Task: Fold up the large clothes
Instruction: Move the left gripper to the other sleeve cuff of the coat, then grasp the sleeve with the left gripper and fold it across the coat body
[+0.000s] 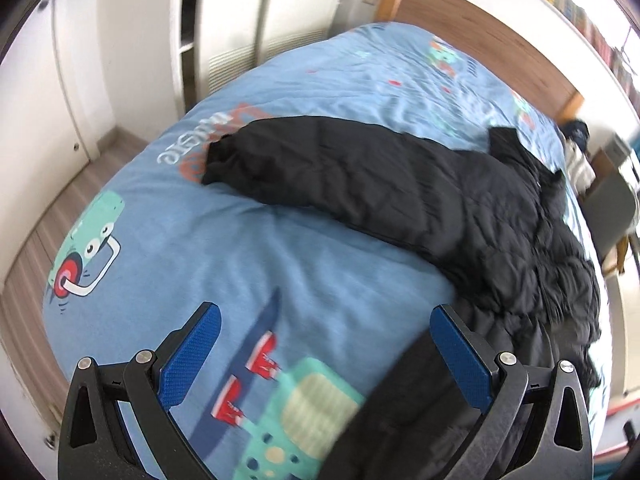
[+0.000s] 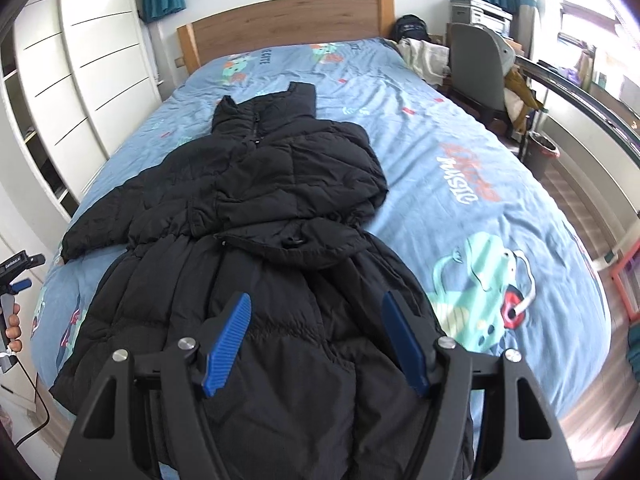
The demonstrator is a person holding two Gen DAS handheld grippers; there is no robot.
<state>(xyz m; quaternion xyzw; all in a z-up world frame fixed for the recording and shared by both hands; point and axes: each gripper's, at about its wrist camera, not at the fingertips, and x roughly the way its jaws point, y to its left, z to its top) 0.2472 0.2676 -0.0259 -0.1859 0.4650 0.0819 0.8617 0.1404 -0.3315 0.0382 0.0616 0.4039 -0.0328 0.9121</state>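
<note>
A long black puffer coat (image 2: 256,216) lies on the blue cartoon-print bed cover (image 2: 460,148), collar toward the headboard. Its right sleeve is folded across the chest; its left sleeve (image 1: 320,168) stretches out sideways. My right gripper (image 2: 316,308) is open and empty, hovering over the coat's lower skirt. My left gripper (image 1: 324,320) is open and empty above the bed cover (image 1: 200,248), beside the coat's left edge (image 1: 500,248) and below the outstretched sleeve. The left gripper also shows at the left edge of the right wrist view (image 2: 16,280), held by a hand.
A wooden headboard (image 2: 288,24) stands at the far end. White wardrobes (image 2: 80,72) run along the left side. A grey chair (image 2: 476,68), a bin (image 2: 540,152) and a rail stand to the right. Clothes lie by the pillow corner (image 2: 420,52).
</note>
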